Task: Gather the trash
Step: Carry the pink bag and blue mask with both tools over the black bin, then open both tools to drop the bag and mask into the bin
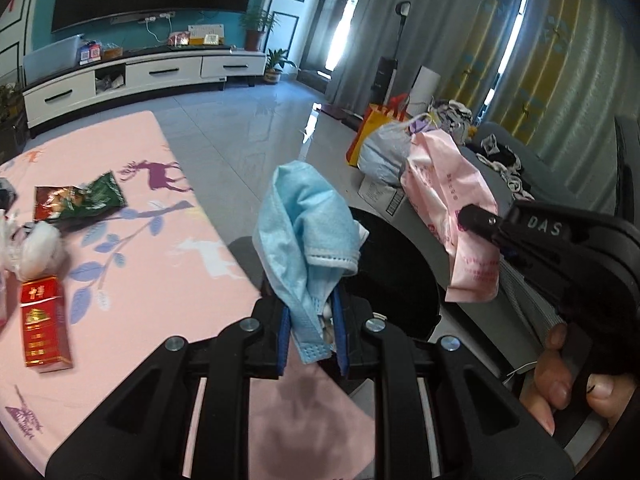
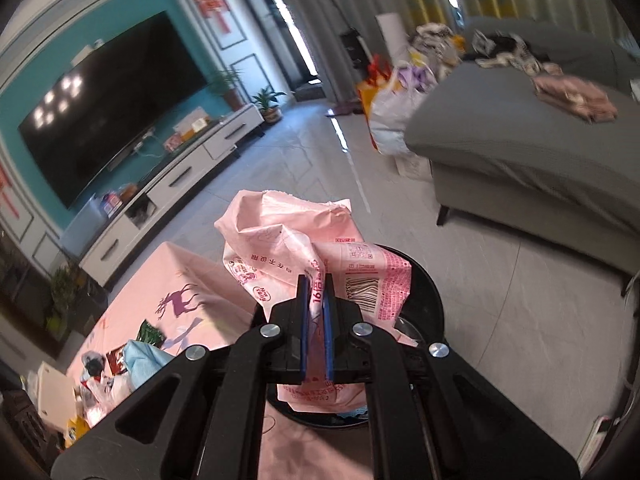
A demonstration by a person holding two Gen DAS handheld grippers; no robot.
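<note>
black left gripper point(image 1: 310, 312), blue pads point(image 1: 283, 340), silver screws, "das" lettering

"DAS" on right gripper point(image 1: 476, 222); "16" on pink wrapper point(image 2: 280, 248)

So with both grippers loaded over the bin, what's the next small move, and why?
Probably open both grippers: the left gripper pinches the blue face mask and the right gripper the pink wrapper, both above the black trash bin, so they should drop in.
</note>
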